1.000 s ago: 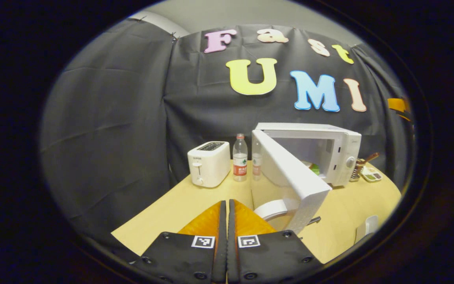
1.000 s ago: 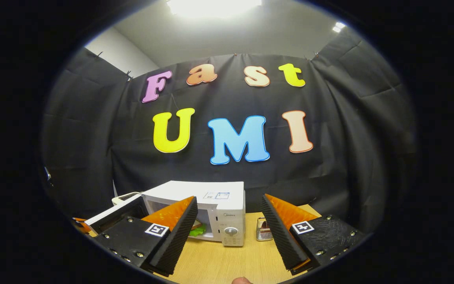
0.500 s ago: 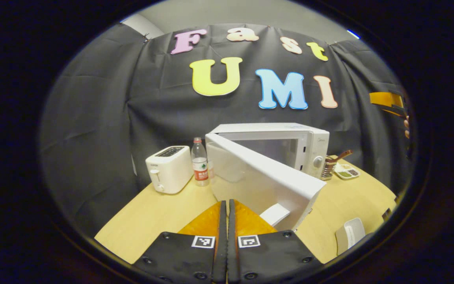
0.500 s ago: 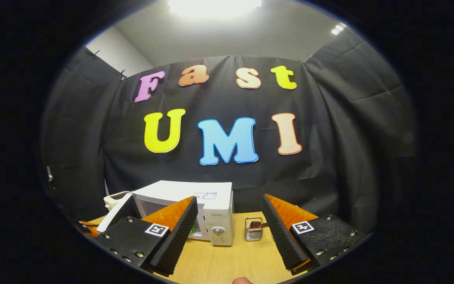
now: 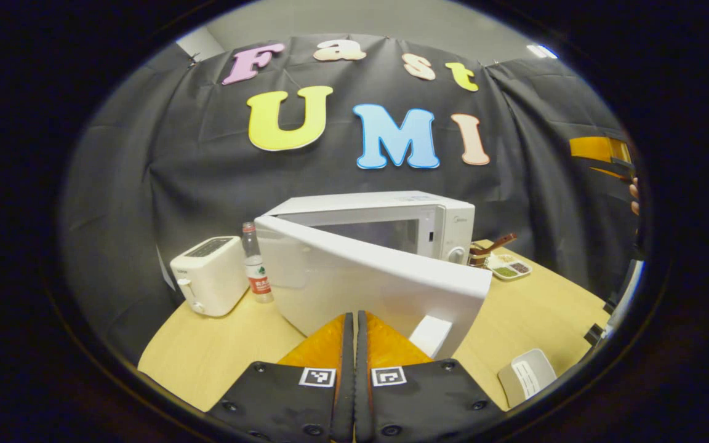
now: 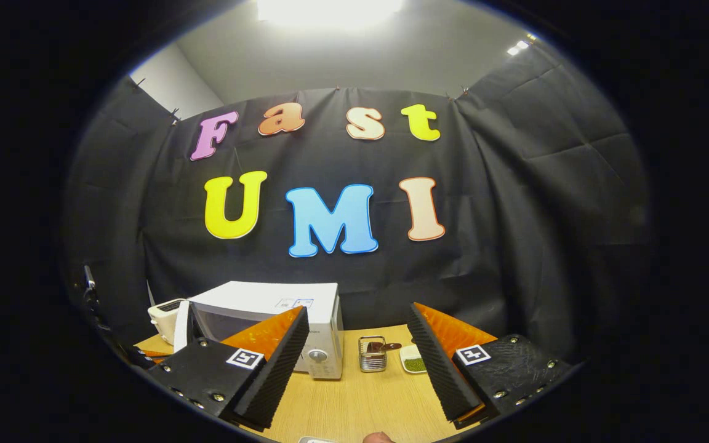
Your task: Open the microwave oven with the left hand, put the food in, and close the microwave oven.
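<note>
In the left gripper view, the left gripper (image 5: 355, 326) points at the smooth white door (image 5: 367, 286) of the boxy microwave oven (image 5: 391, 221). Its two fingers are pressed flat together with nothing between them, their tips right at the door's outer face; whether they touch it cannot be told. The door stands partly ajar, hinged at its left, and hides the food inside. A flat white handle (image 5: 430, 335) juts from the door near its free edge. The oven sits on a pale wood-grain table (image 5: 219, 354). To the oven's left stand a rounded white toaster (image 5: 208, 275) and a clear plastic bottle (image 5: 256, 264) with a red label. To its right are a small metal rack (image 5: 480, 253) and a shallow divided dish (image 5: 508, 268) holding green and dark bits. A small white rectangular object (image 5: 527, 375) lies near the table's front edge.

In the right gripper view, the right gripper (image 6: 357, 357) is held above the table, aimed level at the back wall, fingers spread wide and empty. Between the ridged fingers (image 6: 284, 357) show the oven's control panel, the wire rack and the dish.
</note>
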Demonstrator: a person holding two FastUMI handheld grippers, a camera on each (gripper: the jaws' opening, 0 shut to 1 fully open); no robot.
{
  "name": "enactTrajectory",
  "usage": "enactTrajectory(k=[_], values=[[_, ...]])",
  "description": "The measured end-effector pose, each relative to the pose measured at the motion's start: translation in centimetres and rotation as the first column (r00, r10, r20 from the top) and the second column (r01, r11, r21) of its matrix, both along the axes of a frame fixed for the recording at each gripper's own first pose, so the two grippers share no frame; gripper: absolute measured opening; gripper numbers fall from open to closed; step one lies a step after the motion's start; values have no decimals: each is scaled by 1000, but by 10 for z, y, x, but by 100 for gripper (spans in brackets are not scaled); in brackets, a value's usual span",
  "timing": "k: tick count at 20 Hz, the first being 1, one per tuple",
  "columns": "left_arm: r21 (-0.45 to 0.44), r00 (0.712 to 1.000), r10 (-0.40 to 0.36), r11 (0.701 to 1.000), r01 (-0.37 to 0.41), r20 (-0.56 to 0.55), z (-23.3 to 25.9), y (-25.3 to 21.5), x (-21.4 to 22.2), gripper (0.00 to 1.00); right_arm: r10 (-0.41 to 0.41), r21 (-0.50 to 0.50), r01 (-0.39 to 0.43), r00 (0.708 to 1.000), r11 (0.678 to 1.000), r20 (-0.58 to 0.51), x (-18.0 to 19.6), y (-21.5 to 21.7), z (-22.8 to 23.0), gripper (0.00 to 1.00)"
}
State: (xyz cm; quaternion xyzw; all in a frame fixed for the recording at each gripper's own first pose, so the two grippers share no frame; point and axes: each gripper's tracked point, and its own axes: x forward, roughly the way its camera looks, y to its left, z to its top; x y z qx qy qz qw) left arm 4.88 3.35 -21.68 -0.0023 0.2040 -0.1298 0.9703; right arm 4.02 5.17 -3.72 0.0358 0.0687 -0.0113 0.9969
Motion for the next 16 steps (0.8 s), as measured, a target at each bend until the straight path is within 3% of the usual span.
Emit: enactTrajectory(k=[9, 16], values=[[-52, 996, -88, 995, 88, 9, -4, -43, 55, 7, -81, -41, 79, 996, 996, -30, -13, -17, -8, 98], [-19, 994, -105, 994, 105, 18, -15, -67, 102, 7, -161, -45, 159, 986, 986, -48, -23, -38, -15, 98]])
